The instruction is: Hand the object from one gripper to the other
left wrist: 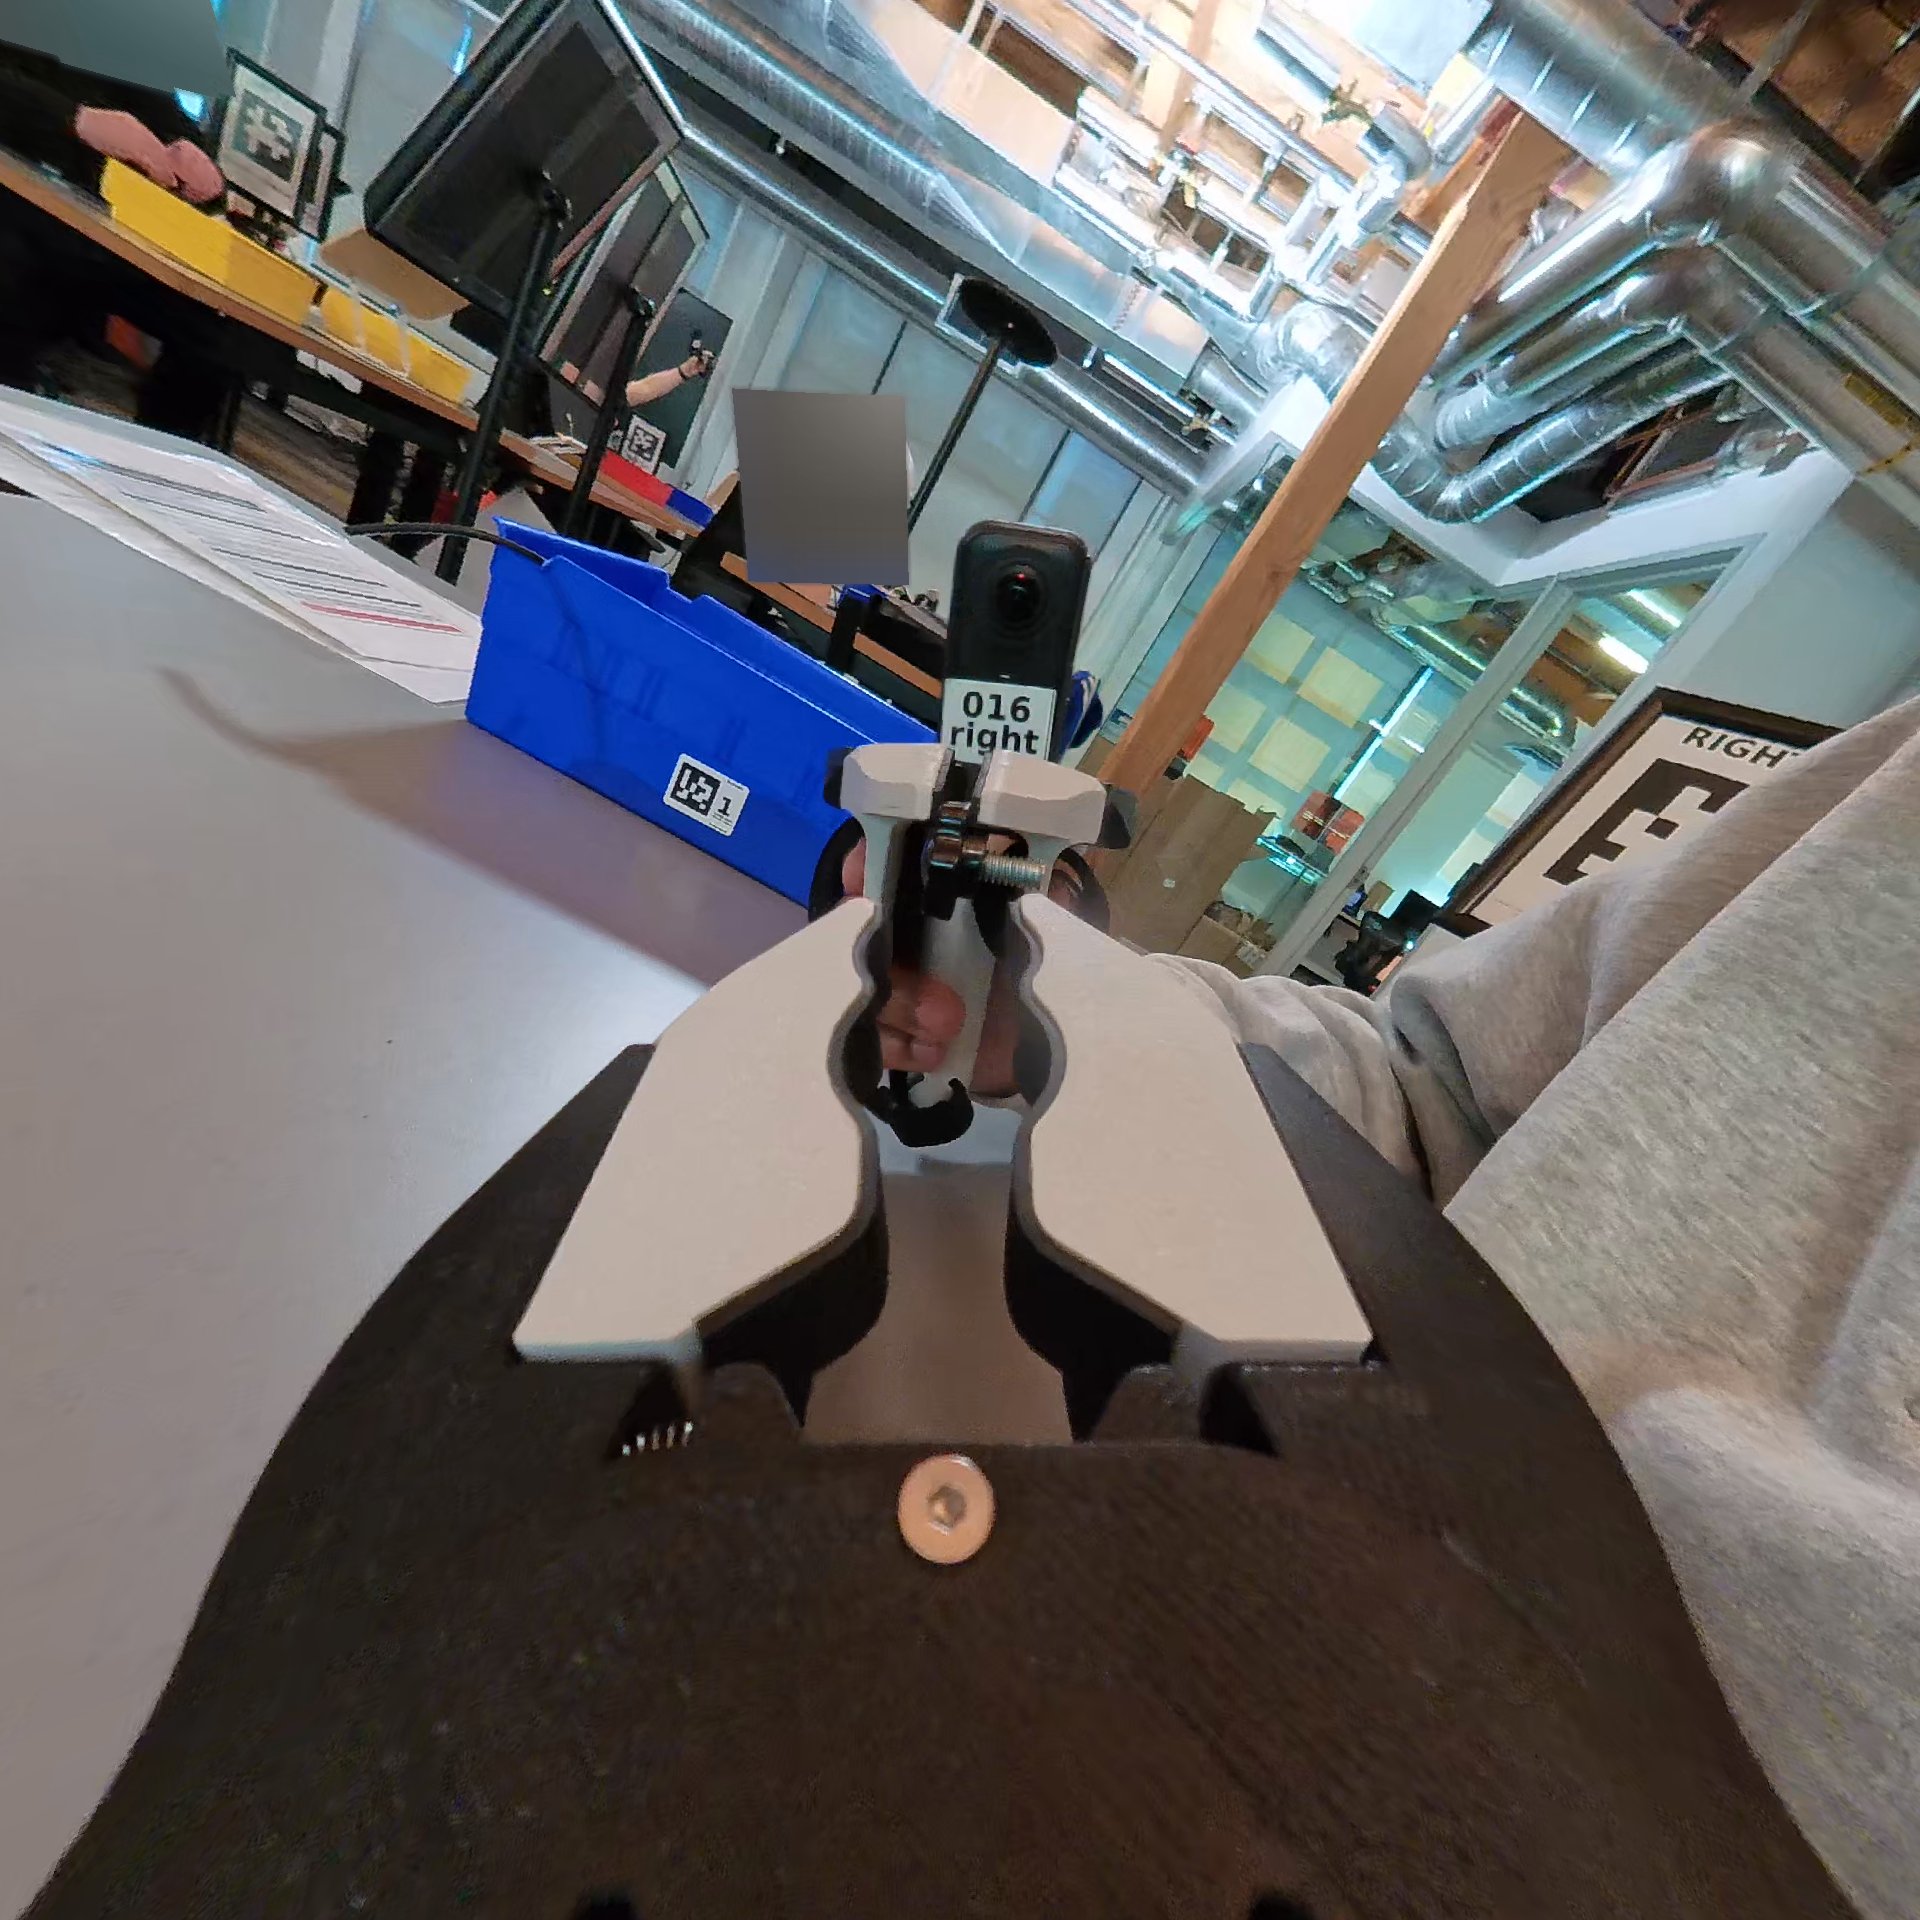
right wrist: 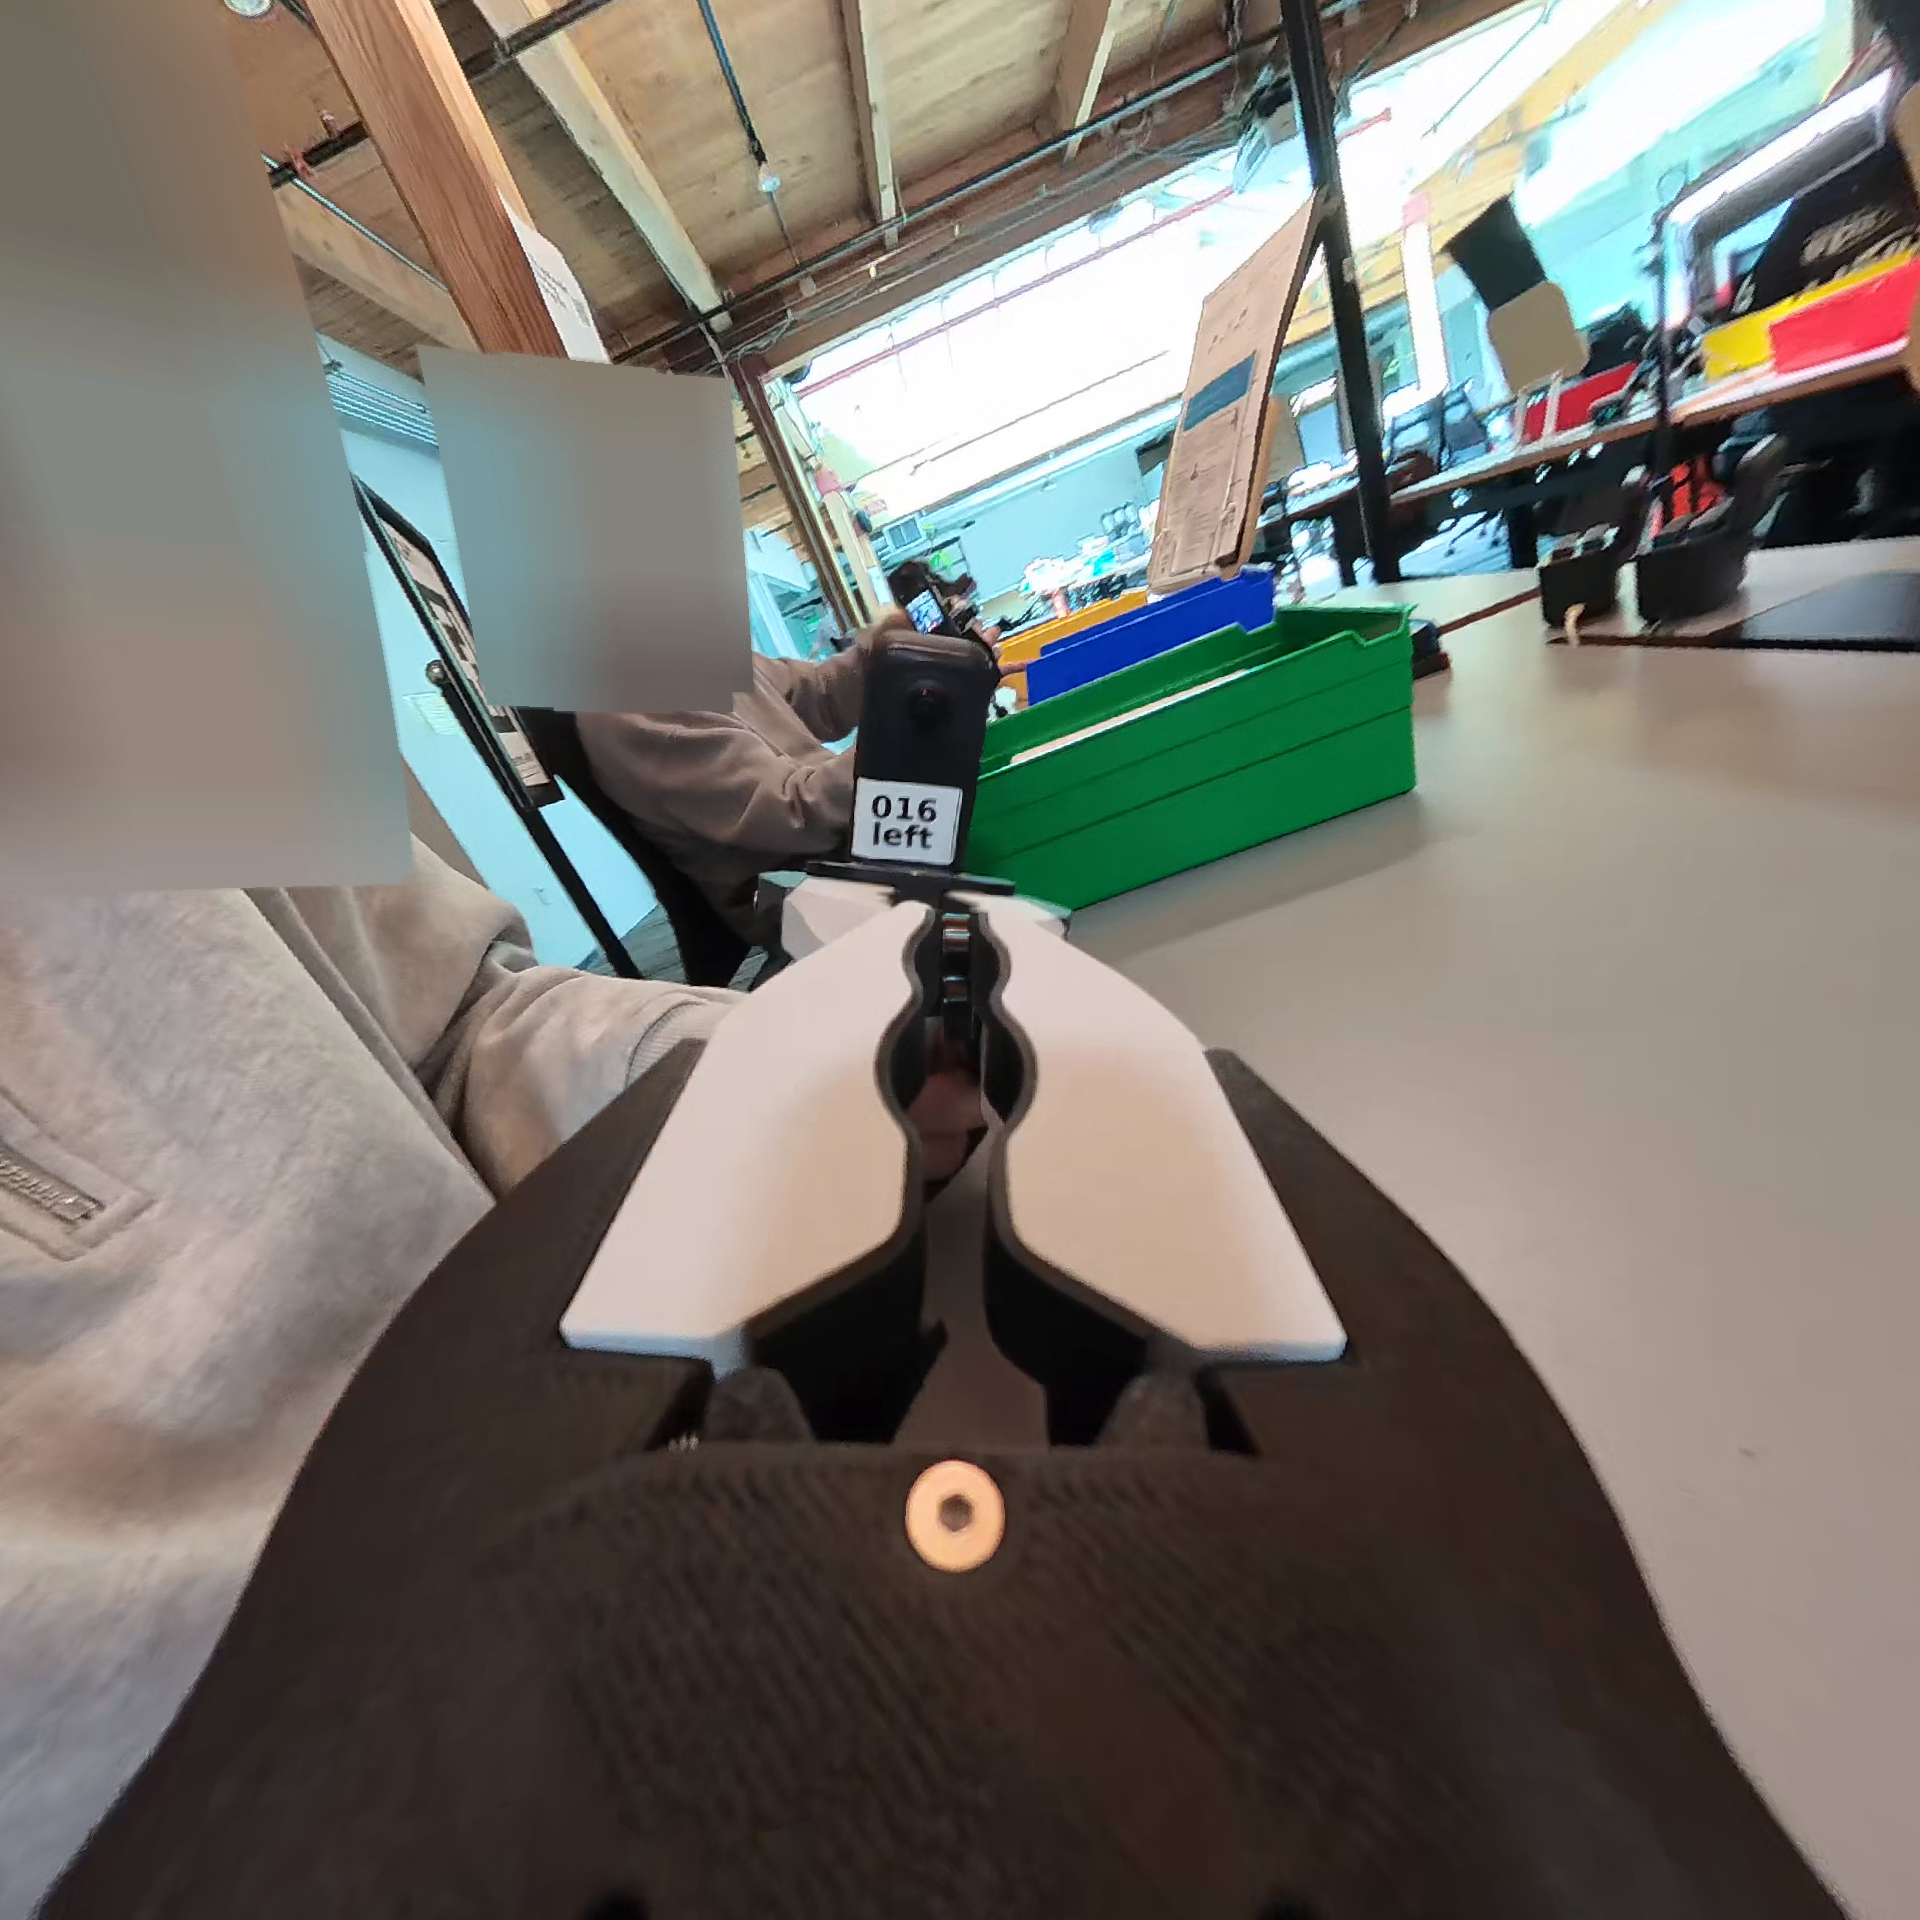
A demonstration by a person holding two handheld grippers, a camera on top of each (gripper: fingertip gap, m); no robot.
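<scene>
My two grippers face each other tip to tip, low over a grey table [left wrist: 260, 935]. My left gripper [left wrist: 945, 914] has its white fingers a little apart, with nothing between them. Through the gap I see the right gripper [left wrist: 971, 795] head-on, with its black camera [left wrist: 1018, 603] and a hand on its handle. In the right wrist view my right gripper [right wrist: 951, 914] has its white fingers almost together, with only a thin slit. The left gripper's camera [right wrist: 920, 717] stands just beyond its tips. I see no separate object held in either gripper.
A blue bin [left wrist: 644, 686] sits on the table beyond the left gripper, and a printed sheet [left wrist: 260, 551] lies left of it. A green bin [right wrist: 1195, 769] and a blue bin [right wrist: 1153, 623] stand beyond the right gripper. The holder's grey sleeve [left wrist: 1558, 1143] fills the right. Another person's arm [right wrist: 727, 769] shows behind. Only a small space, under 4 cm, lies between the two pairs of fingers.
</scene>
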